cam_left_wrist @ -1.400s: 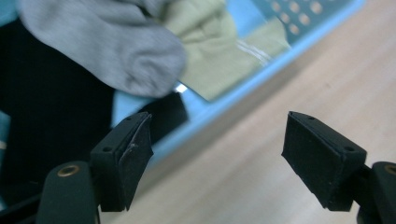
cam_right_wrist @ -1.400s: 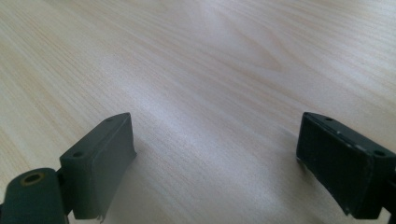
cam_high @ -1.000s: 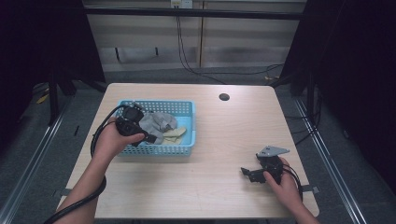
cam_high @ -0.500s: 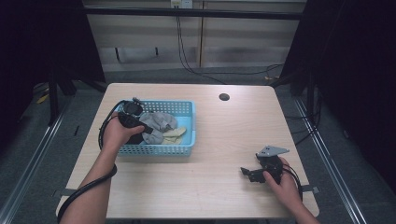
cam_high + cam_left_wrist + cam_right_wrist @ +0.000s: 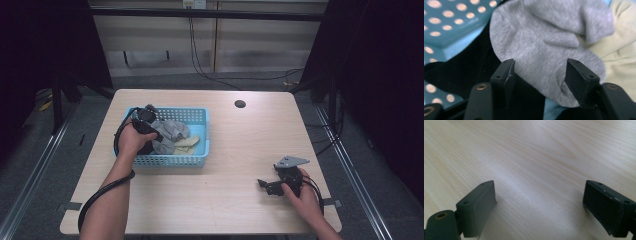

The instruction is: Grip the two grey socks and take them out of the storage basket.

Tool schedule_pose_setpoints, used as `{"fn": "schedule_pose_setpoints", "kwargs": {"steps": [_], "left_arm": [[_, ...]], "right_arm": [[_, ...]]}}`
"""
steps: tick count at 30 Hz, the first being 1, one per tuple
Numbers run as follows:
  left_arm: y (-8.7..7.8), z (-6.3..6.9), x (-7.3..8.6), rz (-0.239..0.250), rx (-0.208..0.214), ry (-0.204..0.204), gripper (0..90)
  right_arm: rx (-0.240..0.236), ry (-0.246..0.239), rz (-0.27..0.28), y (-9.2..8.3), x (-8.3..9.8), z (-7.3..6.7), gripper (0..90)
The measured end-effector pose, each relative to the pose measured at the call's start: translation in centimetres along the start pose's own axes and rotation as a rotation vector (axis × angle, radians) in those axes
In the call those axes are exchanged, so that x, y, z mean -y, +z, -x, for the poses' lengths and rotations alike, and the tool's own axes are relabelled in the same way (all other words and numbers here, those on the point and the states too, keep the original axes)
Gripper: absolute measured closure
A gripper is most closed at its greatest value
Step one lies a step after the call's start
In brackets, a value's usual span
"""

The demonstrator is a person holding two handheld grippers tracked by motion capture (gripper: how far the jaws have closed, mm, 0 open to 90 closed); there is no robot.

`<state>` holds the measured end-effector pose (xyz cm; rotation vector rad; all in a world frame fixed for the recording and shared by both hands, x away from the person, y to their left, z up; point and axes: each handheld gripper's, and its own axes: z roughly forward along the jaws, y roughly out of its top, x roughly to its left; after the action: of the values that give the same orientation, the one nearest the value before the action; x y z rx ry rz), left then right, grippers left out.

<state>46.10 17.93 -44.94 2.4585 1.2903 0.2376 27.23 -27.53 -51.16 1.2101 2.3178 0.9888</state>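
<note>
A blue plastic basket (image 5: 195, 161) stands on the left half of the wooden table (image 5: 240, 150). It holds a grey sock (image 5: 172, 131), a cream sock (image 5: 189, 145) and a black cloth (image 5: 474, 67). My left gripper (image 5: 152, 136) reaches down into the basket. Its jaws have just been closing and stand apart, with the rounded end of the grey sock (image 5: 544, 45) between them (image 5: 540, 66). The cream sock (image 5: 621, 50) lies beyond the right-hand jaw. My right gripper (image 5: 267, 186) rests low over bare wood near the table's front right, open and empty (image 5: 540, 202).
A small dark round hole (image 5: 240, 104) sits in the tabletop near the far edge. Cables trail from both grippers. Dark floor and metal rails surround the table.
My left gripper has sunk lower into the basket, down onto the socks. The right hand and its gripper have stayed put.
</note>
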Motion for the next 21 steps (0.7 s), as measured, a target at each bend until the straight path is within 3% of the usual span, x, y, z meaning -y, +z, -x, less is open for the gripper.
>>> {"fn": "schedule_pose_setpoints", "kwargs": {"steps": [1, 3, 6, 7, 10, 12, 17, 18, 19, 20, 21], "left_arm": [[0.3, 0.0, 0.1, -0.039, -0.015, 0.011, 52.5], [0.4, 0.0, 0.1, -0.042, -0.015, 0.007, 54.8], [0.7, 0.0, 0.2, -0.084, -0.018, 0.004, 69.5], [0.9, 0.0, 0.3, -0.11, -0.018, 0.0, 78.8], [0.7, 0.0, 0.2, -0.122, -0.009, -0.021, 89.9], [0.2, -0.1, 0.0, -0.112, 0.023, -0.055, 90.0], [-0.8, -0.2, -0.6, -0.108, 0.047, -0.073, 90.0], [-0.7, -0.3, -0.6, -0.081, 0.035, -0.083, 87.3], [-0.7, -0.3, -0.6, -0.081, 0.035, -0.083, 75.7], [-0.5, -0.4, -0.5, -0.058, 0.019, -0.099, 75.7], [0.0, -0.5, -0.4, -0.047, 0.007, -0.113, 63.6]], "right_arm": [[0.0, 0.003, -0.002, 0.0, 0.0, 0.0, 10.7], [-0.001, 0.003, -0.002, 0.0, 0.0, 0.0, 10.7], [-0.001, 0.003, -0.002, 0.0, 0.0, 0.0, 10.7], [-0.001, 0.003, -0.002, 0.0, 0.0, 0.0, 10.7], [-0.003, 0.001, 0.0, 0.0, 0.0, 0.0, 10.7], [-0.003, 0.001, 0.0, 0.0, 0.0, 0.0, 10.7], [-0.004, 0.004, -0.002, 0.0, 0.0, 0.0, 10.7], [-0.004, 0.001, 0.0, 0.0, 0.0, 0.0, 10.7], [-0.004, 0.001, 0.0, 0.0, 0.0, 0.0, 10.7], [-0.004, 0.004, -0.002, 0.0, 0.0, 0.0, 10.7], [-0.002, 0.003, -0.002, 0.0, 0.0, 0.0, 10.7]]}}
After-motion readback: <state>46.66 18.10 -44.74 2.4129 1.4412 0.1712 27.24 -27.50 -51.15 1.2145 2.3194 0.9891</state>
